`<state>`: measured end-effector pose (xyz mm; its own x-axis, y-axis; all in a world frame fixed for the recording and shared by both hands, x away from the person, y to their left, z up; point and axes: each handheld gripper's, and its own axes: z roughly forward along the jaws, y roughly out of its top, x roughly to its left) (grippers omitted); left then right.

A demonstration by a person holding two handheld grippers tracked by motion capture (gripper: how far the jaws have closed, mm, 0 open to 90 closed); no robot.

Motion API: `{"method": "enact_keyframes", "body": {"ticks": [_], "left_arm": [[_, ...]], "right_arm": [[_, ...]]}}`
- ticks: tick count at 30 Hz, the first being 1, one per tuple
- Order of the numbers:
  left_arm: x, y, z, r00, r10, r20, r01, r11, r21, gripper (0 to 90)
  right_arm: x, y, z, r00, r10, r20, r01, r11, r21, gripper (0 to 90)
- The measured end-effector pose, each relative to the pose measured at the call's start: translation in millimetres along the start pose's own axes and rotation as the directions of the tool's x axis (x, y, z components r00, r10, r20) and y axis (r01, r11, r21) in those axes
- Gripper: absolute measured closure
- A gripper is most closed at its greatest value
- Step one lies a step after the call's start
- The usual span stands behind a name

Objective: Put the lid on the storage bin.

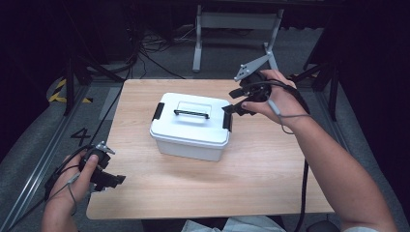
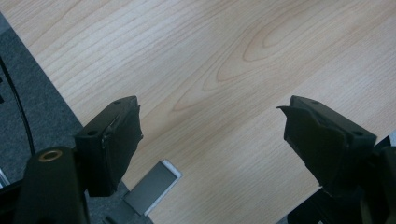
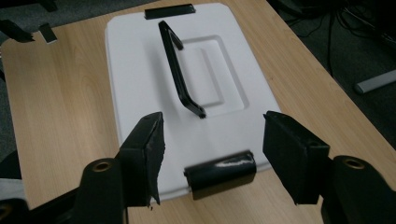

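On the pale wooden table [image 1: 270, 164] the white lidded storage box [image 1: 191, 128] sits mid-surface, and I judge I'm about to unlatch it: my right gripper [image 3: 212, 140], jaws spread, straddles its near black clasp [image 3: 220, 173], needing a squeeze-and-lift, while my left gripper [image 2: 210, 135] waits spread apart.

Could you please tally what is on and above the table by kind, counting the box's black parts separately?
White storage box: 1
Black carry handle on its lid: 1
Black side latches, left and right: 2
Hand-held claws, left and right, both open: 2
Wooden table: 1
Total: 7
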<state>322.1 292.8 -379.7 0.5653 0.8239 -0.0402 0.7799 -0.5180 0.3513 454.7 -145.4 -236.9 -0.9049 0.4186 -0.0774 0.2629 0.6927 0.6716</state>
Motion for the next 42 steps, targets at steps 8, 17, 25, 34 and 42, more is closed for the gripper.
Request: {"method": "enact_keyframes", "body": {"ticks": [8,17,25,34,42], "left_arm": [[-0.8,9.2,1.7,0.9998,0.019,0.003,-0.019,0.9998,-0.009,19.1],[-0.9,18.8,7.2,0.9998,0.020,0.006,-0.020,0.9998,-0.007,19.5],[0.5,19.8,6.4,0.9997,0.011,0.023,-0.010,0.9997,-0.021,19.5],[-0.1,21.2,8.1,0.9999,0.002,0.016,-0.002,0.9997,-0.025,19.7],[-3.1,24.6,19.0,0.9999,-0.011,0.007,0.011,0.9999,-0.007,19.6]], "right_arm": [[-18.9,-35.5,-22.7,0.9970,0.058,0.051,-0.057,0.998,-0.016,37.0],[-34.2,-67.9,-43.4,0.9867,0.132,0.094,-0.132,0.991,-0.010,35.3],[-44.0,-99.4,-52.9,0.9685,0.210,0.134,-0.212,0.977,-0.002,34.3],[-47.7,-140.8,-39.4,0.9578,0.249,0.143,-0.245,0.968,-0.049,35.4],[-48.5,-171.9,-13.7,0.9528,0.263,0.152,-0.262,0.965,-0.027,35.2]]}}
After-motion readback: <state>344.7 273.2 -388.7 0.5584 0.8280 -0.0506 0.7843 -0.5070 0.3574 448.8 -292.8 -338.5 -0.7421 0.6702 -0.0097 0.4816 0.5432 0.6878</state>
